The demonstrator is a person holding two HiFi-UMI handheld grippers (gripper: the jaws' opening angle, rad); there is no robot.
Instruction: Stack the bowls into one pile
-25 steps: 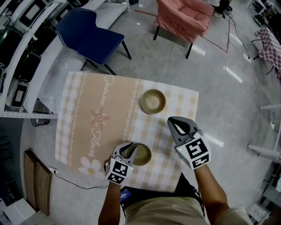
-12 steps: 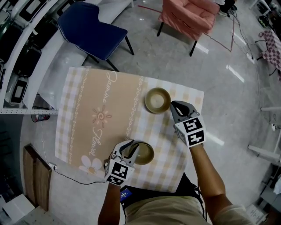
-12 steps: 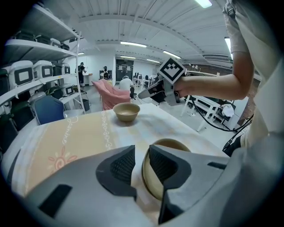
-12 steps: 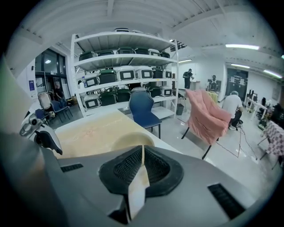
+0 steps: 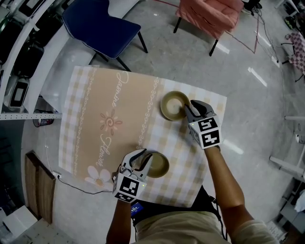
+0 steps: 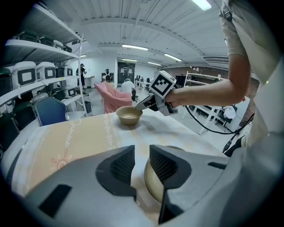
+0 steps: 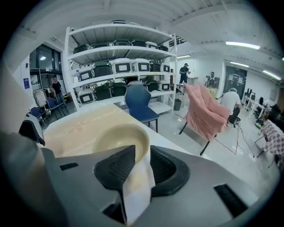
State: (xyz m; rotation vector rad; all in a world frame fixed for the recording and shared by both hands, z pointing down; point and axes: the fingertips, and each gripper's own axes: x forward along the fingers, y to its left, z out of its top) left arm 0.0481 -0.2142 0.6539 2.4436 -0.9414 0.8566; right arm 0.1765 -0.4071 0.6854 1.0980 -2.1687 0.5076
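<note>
Open lab floor with shelving, a blue chair [image 5: 102,28] and a pink chair [image 5: 209,14]; a small table under a beige checked cloth [image 5: 90,119] carries 2 tan bowls, both upright and well apart. The far bowl [image 5: 171,106] sits toward the cloth's far right edge, the near bowl [image 5: 159,167] close to the person's body. The right gripper [image 5: 189,108] is at the far bowl's right side, angled down, 1 jaw inside the bowl and 1 outside, so the rim stands between the pads; its jaws have just been opening and stand wide, not pinching yet as far as the right gripper view shows. The left gripper [image 5: 142,159] is by the near bowl's left edge, jaws a narrow gap apart with only cloth showing between them; that bowl lies just to the right of the gap, not gripped. Key relation: the target pile spot, the near bowl, lies toward the person and leftward from the right gripper. Likely next: pinch the far rim, lift, carry it over.
</note>
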